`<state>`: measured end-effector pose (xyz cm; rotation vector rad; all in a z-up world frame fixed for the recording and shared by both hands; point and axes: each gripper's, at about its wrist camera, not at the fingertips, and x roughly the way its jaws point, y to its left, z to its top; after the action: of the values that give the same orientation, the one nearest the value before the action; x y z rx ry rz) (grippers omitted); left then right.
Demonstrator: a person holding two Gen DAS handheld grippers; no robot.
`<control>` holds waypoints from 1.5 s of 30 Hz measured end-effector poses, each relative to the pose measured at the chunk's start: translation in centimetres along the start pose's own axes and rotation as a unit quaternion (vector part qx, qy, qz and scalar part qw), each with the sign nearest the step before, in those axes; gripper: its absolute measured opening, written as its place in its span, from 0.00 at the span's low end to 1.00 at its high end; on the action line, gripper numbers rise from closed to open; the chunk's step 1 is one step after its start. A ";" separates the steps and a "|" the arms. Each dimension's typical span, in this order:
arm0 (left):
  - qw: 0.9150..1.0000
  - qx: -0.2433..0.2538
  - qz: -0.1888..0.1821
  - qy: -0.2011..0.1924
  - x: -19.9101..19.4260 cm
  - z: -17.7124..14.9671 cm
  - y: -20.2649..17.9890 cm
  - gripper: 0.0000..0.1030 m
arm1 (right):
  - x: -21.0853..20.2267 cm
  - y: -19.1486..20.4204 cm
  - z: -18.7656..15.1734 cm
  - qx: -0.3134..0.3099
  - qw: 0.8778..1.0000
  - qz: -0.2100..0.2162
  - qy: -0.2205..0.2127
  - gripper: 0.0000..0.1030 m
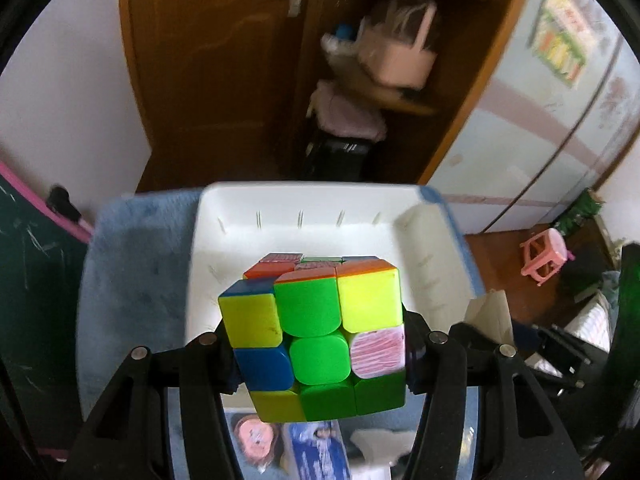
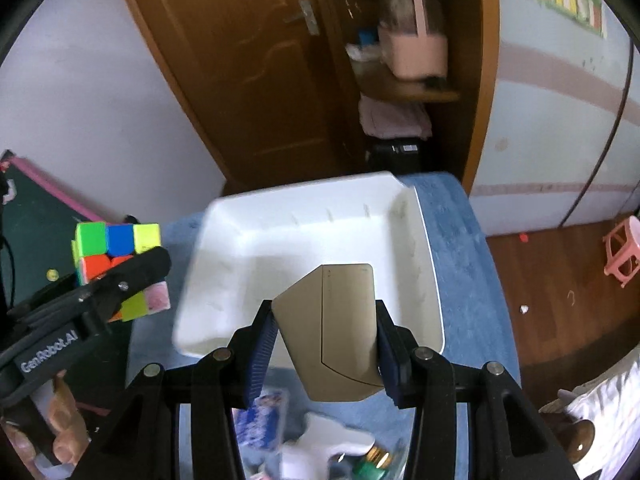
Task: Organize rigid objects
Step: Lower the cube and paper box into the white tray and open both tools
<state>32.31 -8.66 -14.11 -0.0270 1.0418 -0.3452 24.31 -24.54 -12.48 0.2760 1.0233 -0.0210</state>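
My left gripper [image 1: 320, 356] is shut on a colourful puzzle cube [image 1: 316, 336] and holds it above the near part of a white tray [image 1: 280, 204]. The cube [image 2: 116, 240] and left gripper [image 2: 120, 280] also show at the left of the right wrist view. My right gripper [image 2: 324, 352] is shut on a beige box [image 2: 332, 328], held over the near edge of the white tray [image 2: 224, 240]. The tray's inside looks bare where it shows.
The tray sits on a blue fuzzy cloth [image 1: 132, 264] over a table. Small items lie near the front edge: a printed packet [image 2: 264, 416], a white piece [image 2: 320, 436], a green bottle [image 2: 372, 464]. A green chalkboard [image 1: 32, 264] stands left, a pink stool [image 2: 624, 248] on the floor at right.
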 end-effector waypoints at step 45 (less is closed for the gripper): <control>0.992 -0.002 0.104 -0.067 -12.7 -2.2 -2.4 0.90 | -1.5 0.1 -2.5 -0.093 0.995 0.034 0.006 0.77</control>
<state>23.97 -6.87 -4.13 0.0547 0.9033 -0.1498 21.45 -24.04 -12.41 0.1403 1.0204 0.1366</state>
